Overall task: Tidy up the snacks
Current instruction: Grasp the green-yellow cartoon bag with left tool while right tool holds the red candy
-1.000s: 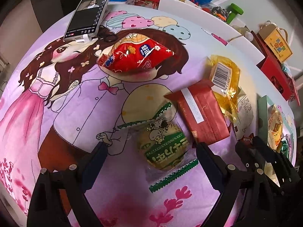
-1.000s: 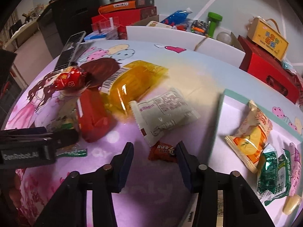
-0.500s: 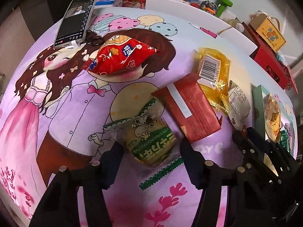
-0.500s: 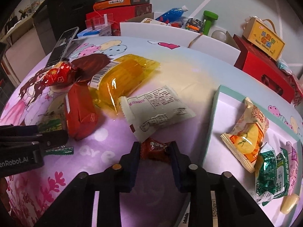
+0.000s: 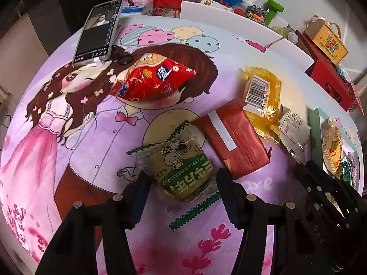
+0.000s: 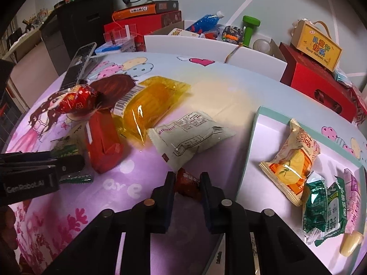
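My left gripper (image 5: 183, 183) is open, its jaws on either side of a green biscuit packet (image 5: 183, 171) that lies on the cartoon tablecloth. My right gripper (image 6: 187, 183) is shut on a small dark-red snack packet (image 6: 187, 183) just left of the teal-rimmed tray (image 6: 252, 133). The tray holds a yellow-orange packet (image 6: 293, 160), a green packet (image 6: 321, 206) and a pink one (image 6: 353, 197). A dark red packet (image 5: 231, 137), a yellow packet with a barcode (image 5: 261, 96), a white packet (image 6: 188, 135) and a puffy red bag (image 5: 151, 82) lie on the table.
A phone (image 5: 98, 32) leans on a stand at the table's far left. Red boxes (image 6: 318, 91), a yellow gift box (image 6: 316, 45), a blue bottle (image 6: 204, 21) and a green dumbbell (image 6: 248, 27) crowd the far side behind white panels (image 6: 188, 43).
My left gripper moved forward so its jaws now straddle the green packet. My right gripper advanced onto the small dark-red packet and closed on it.
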A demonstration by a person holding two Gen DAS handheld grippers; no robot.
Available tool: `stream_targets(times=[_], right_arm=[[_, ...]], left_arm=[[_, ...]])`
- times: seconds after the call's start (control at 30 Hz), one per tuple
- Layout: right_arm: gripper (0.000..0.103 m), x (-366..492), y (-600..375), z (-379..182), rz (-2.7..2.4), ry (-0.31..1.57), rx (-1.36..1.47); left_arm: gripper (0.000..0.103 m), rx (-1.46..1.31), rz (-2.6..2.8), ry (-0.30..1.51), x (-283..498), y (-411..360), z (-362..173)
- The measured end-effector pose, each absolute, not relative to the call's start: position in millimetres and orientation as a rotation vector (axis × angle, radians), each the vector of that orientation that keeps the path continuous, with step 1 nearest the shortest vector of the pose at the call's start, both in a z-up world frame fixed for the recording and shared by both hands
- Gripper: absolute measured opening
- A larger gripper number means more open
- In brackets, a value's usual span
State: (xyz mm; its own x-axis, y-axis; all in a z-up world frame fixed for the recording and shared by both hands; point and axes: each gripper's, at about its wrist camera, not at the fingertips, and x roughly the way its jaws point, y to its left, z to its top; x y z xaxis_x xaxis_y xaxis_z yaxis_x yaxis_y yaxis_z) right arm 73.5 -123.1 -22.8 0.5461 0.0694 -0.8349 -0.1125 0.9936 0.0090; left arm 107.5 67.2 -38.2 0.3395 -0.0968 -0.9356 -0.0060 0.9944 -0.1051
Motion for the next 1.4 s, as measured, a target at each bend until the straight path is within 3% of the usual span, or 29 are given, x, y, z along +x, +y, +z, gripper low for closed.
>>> stream_targets(times=[0.23,0.9,1.1,1.4], right_arm=[[0.016,71,-127,-17,0.118,0.975,-0.023],[0.016,75,-144,-29,0.114,1.013,0.051],[0.018,76,-140,-32,0.108,1.007,0.028],[0.033,73,-130,-33,0.121,1.007,-0.023]], left_arm=[[0.06,-0.082,-0.035,1.196,106,69,-30],[0.06,-0.071,-0.017,1.2,106,69,-31],[0.06,-0.084,-0.03,1.204,107,70,-31],[0.06,-0.109,-0.037,1.198,106,74,-29]])
